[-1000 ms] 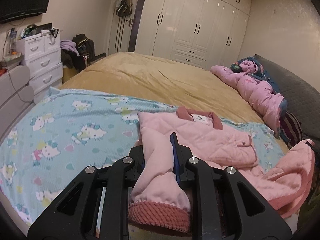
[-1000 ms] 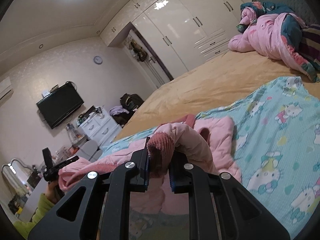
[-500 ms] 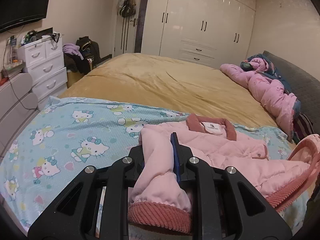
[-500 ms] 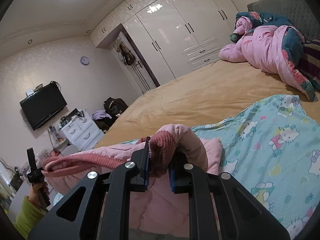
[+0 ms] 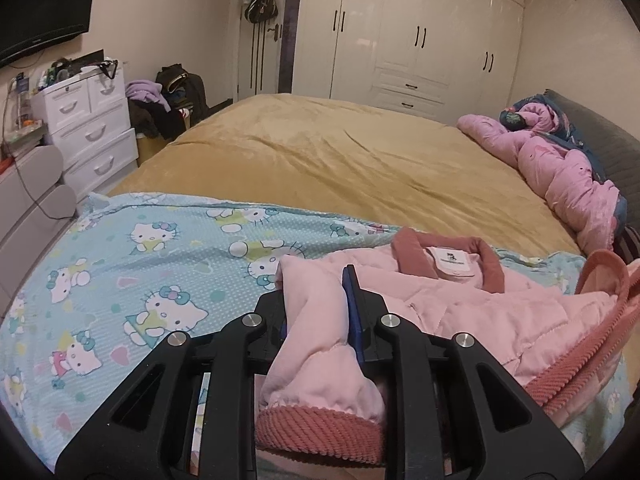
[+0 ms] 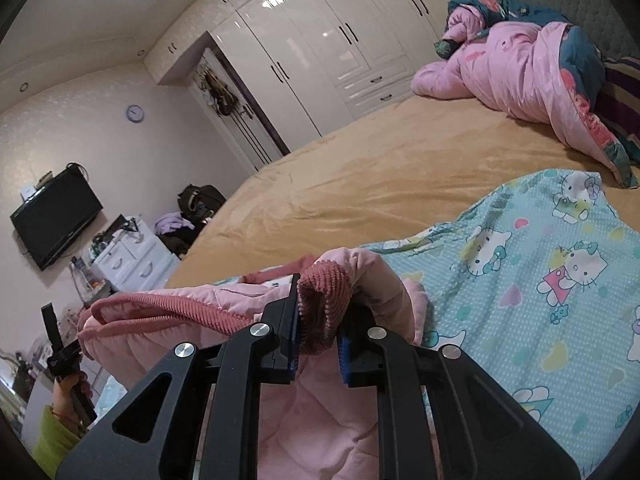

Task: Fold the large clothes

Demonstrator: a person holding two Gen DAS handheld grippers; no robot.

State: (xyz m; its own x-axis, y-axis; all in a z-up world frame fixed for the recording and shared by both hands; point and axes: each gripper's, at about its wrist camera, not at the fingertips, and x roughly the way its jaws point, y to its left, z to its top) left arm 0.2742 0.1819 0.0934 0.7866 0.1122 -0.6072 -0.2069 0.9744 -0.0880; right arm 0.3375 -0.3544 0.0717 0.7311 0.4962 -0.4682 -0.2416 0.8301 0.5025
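A home bedroom.
A wide bed [image 5: 340,160] is filling the room, with white wardrobes [image 5: 408,32], a drawer chest [image 5: 92,128] and a wall television [image 6: 56,220] standing around it.

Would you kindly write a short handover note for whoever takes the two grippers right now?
Left gripper: shut on the pink jacket, gripping a sleeve just above its ribbed cuff.
Right gripper: shut on the jacket's ribbed hem, lifted off the blanket.
Jacket: collar end lies on the blanket, label up; the near end hangs between the grippers.
Done: both grips taken.
Left: likely carry the held end toward the collar, lay flat, release.
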